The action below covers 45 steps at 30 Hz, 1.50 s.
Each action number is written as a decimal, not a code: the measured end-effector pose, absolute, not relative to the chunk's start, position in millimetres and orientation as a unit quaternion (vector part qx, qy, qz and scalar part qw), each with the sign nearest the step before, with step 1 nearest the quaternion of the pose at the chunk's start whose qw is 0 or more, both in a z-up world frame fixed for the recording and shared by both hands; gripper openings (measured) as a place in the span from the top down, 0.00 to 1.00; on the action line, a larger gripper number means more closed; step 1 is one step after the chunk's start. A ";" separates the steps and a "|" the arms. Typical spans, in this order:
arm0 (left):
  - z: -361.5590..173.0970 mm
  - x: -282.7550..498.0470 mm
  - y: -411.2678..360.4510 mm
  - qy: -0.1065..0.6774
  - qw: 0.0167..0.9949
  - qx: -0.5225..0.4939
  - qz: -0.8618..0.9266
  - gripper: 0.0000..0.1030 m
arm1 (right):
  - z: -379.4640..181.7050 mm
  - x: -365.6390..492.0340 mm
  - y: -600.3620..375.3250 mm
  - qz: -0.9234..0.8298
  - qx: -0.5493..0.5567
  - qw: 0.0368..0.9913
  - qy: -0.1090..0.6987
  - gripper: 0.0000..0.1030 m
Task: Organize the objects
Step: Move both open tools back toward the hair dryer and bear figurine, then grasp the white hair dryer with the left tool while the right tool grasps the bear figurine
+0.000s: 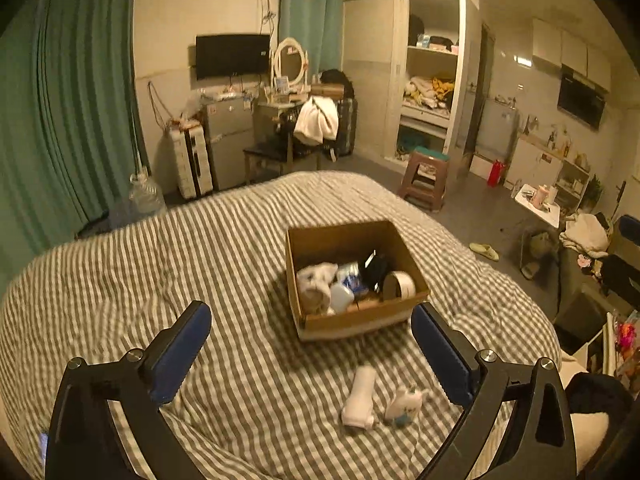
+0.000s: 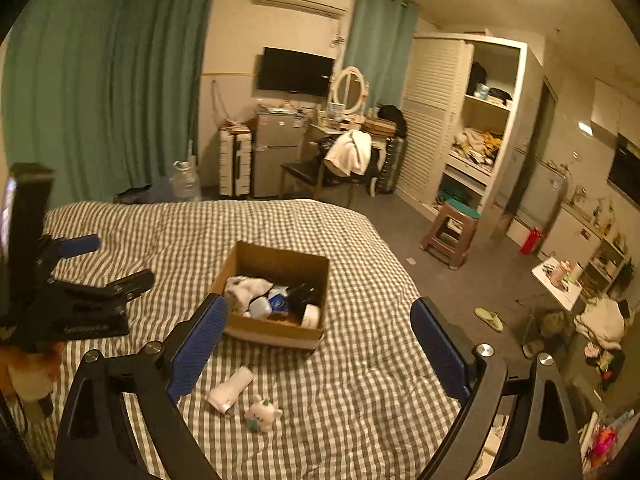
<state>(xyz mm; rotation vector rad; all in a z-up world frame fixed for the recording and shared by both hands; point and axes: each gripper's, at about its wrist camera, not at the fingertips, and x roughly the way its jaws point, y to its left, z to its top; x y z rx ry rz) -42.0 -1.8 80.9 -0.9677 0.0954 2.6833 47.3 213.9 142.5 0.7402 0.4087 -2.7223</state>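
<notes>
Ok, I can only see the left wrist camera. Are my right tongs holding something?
Observer: No. The right tongs are open with nothing between them, pointing over the bed toward the cardboard box.
Operator: And what do my left tongs look like from that side?
Observer: The left tongs hang above the bed, to the left of the box, open and empty.
</notes>
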 end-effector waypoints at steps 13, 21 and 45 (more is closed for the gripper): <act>-63.4 -51.7 13.1 0.022 0.111 -0.396 0.911 0.00 | -23.7 13.2 202.0 -0.904 0.354 0.166 0.171 0.10; -135.0 -56.2 13.0 0.054 0.092 -0.439 0.892 0.00 | -127.7 -25.8 194.1 -0.860 0.451 0.198 0.134 0.10; -187.5 -72.3 93.1 0.114 0.169 -0.479 0.854 0.43 | -149.0 -68.1 238.4 -0.858 0.461 0.198 0.111 0.48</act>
